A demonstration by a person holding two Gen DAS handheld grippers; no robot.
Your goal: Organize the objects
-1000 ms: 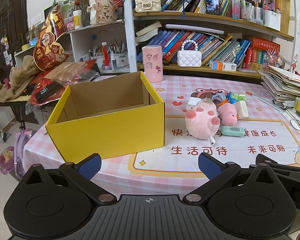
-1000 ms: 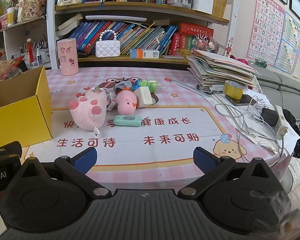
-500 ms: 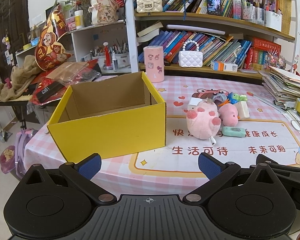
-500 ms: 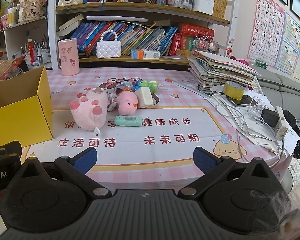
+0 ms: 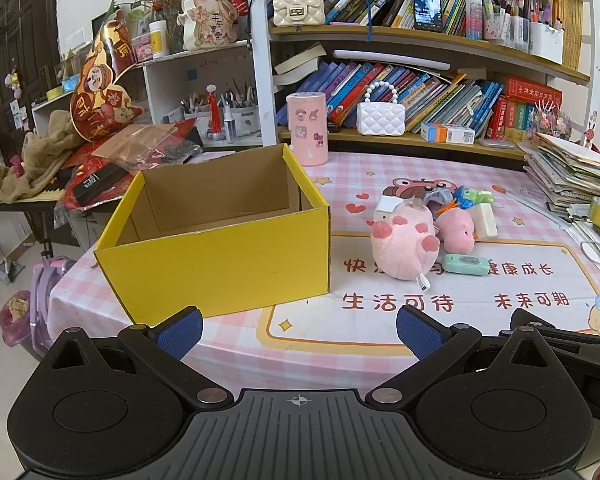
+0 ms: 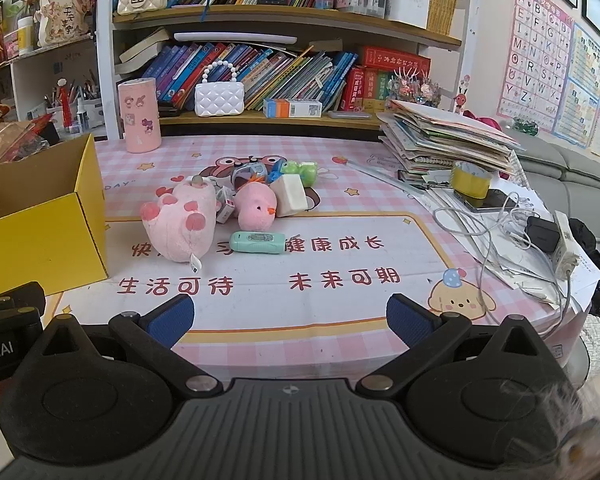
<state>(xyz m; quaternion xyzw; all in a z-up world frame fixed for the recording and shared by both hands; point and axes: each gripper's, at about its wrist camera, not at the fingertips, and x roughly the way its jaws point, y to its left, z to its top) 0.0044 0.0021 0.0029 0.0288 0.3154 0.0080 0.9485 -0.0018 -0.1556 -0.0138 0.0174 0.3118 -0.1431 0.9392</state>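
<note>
An open yellow cardboard box [image 5: 219, 256] stands empty on the pink checked table, left of a pile of toys; it also shows at the left edge of the right wrist view [image 6: 39, 236]. The pile holds a big pink plush [image 5: 404, 244] [image 6: 179, 224], a small pink chick plush [image 5: 458, 230] [image 6: 255, 210], a mint green gadget [image 5: 466, 265] [image 6: 257, 242], a white block [image 6: 291, 194] and a green toy [image 6: 297, 170]. My left gripper [image 5: 297, 330] is open and empty at the table's near edge. My right gripper [image 6: 289, 320] is open and empty, well short of the pile.
A pink cylinder tin [image 6: 139, 116] stands at the back. A paper stack [image 6: 448, 140], a yellow tape roll [image 6: 471, 181], cables and a power strip [image 6: 564, 240] crowd the right side. Bookshelves [image 5: 420, 88] rise behind the table. Clutter lies left of the box [image 5: 111, 160].
Both views have shifted very slightly forward and up; no object has moved and both grippers stay open.
</note>
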